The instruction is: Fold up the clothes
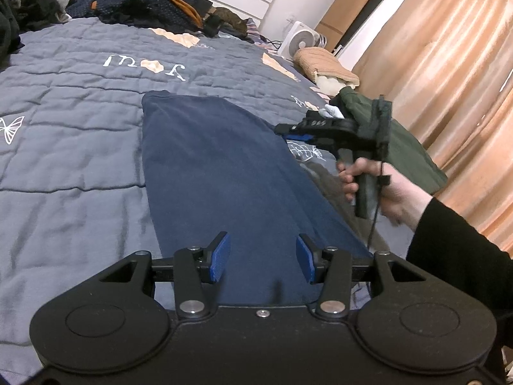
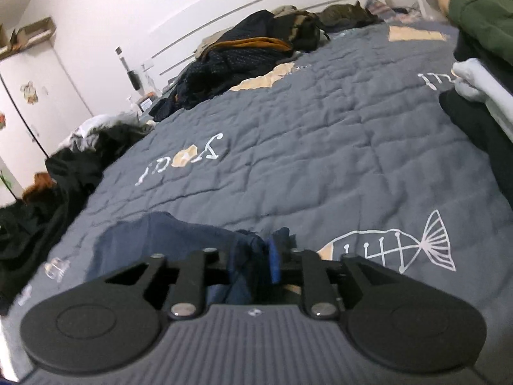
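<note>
1. The navy garment (image 1: 221, 173) lies as a long, flat strip on the grey-blue quilt (image 1: 73, 102), running from the near edge of the bed toward the far middle. In the left wrist view its surface is smooth and its two long edges look fairly straight.

2. The left gripper (image 1: 262, 258) hovers over the near end of the strip with its blue pads spread wide, grasping nothing.

3. The right gripper (image 2: 256, 261) is clenched on a bunch of the navy cloth; in the left wrist view it meets the strip's right edge about halfway along. The hand (image 1: 381, 186) holds the handle out past that edge.

4. My reading is that a fold of the strip is in hand, though whether this edge is being lifted over or laid down, the pictures cannot settle.

5. To do it well, I would keep the right grip low and travel evenly, so the cloth does not drag and wrinkle the flat part.

6. The bunch between the right pads looks thick and crumpled. That risks a lumpy corner, so tension should be kept along the edge.

7. The left gripper is well placed to pin or take the near end, keeping it square.

8. The green garment (image 1: 394, 134) lies just right of the strip; the fold should stay clear of it and of the dark clothes pile (image 1: 150, 3) at the far end.
</note>
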`<state>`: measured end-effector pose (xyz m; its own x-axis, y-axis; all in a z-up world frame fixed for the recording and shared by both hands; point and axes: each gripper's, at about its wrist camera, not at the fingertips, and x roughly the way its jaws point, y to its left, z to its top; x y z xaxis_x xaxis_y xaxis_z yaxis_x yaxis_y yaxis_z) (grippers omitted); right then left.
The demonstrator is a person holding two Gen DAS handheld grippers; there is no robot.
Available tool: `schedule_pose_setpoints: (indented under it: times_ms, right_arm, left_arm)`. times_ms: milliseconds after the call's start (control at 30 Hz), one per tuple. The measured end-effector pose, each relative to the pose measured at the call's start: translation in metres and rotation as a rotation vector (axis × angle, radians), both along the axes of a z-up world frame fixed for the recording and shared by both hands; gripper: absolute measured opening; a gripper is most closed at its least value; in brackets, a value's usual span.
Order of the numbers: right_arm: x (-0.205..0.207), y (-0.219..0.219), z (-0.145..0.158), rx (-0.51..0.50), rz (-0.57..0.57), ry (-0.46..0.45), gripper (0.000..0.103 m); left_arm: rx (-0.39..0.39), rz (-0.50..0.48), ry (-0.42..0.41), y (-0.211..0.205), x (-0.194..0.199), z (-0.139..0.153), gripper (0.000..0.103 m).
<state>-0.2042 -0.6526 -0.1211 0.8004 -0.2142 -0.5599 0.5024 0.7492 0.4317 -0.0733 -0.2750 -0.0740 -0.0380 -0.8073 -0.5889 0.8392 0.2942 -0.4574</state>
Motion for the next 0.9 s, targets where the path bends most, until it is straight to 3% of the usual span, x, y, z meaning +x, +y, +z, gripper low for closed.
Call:
schedule_pose_setpoints:
  times_ms: [133,400,667,900]
  right_arm:
    - [-0.004,0.013,0.016,-0.035,-0.004,0.012,0.036]
    - [-0.008,0.05,0.05,-0.103,0.024,0.02,0.04]
    - [-0.022,0.073,0.065,-0.084,0.03,0.046,0.041]
    - [-0.059,0.1,0.07,-0.015,-0.002,0.005,0.041]
  left_arm:
    - [0.004,0.005,-0.012,-0.001,-0.001,-0.001,0.05]
    - [0.012,0.01,-0.023,-0.002,-0.002,-0.003,0.05]
    - [0.018,0.028,-0.037,-0.003,-0.002,-0.005,0.05]
    - [0.028,0.026,-0.17,-0.002,-0.015,-0.001,0.05]
